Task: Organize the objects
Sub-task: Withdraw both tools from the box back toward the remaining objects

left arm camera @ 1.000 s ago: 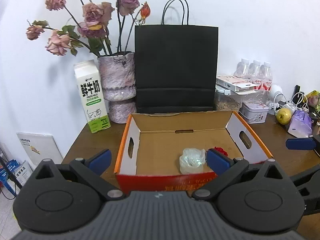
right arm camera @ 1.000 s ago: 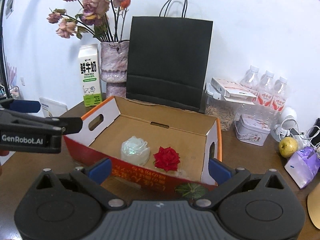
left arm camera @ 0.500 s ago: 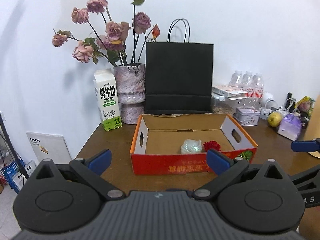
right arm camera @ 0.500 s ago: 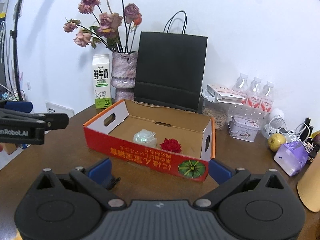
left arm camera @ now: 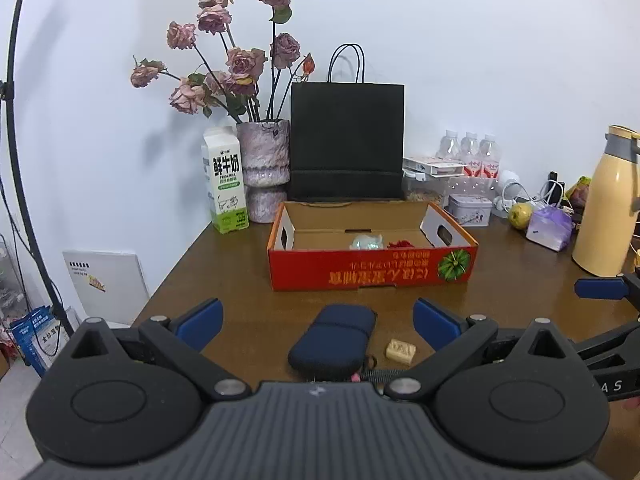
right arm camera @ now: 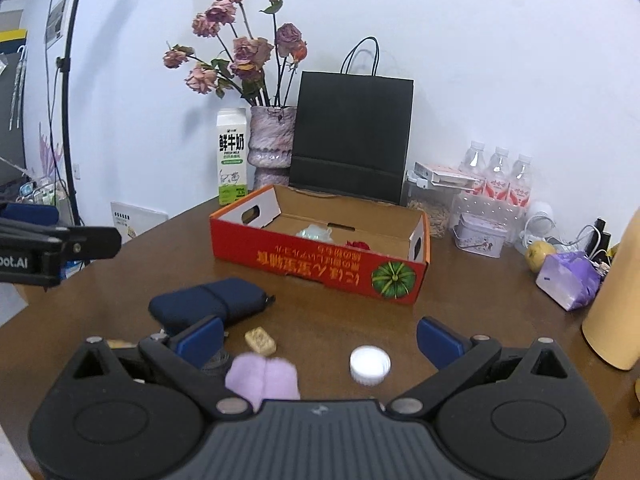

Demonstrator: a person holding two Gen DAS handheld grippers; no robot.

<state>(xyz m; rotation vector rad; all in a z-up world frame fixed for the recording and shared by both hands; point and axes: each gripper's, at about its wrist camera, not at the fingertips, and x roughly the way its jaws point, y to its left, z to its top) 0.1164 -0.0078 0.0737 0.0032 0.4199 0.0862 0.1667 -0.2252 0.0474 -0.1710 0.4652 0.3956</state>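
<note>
Reading "FRESH MILK" on the milk carton (left arm camera: pixel 224 186).

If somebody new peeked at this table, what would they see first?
Probably the bright red cardboard box in the middle of the table, with a red rose inside. Behind it stand a tall black paper bag and a vase of dried pink roses. Nearer lies a dark blue pouch.
</note>
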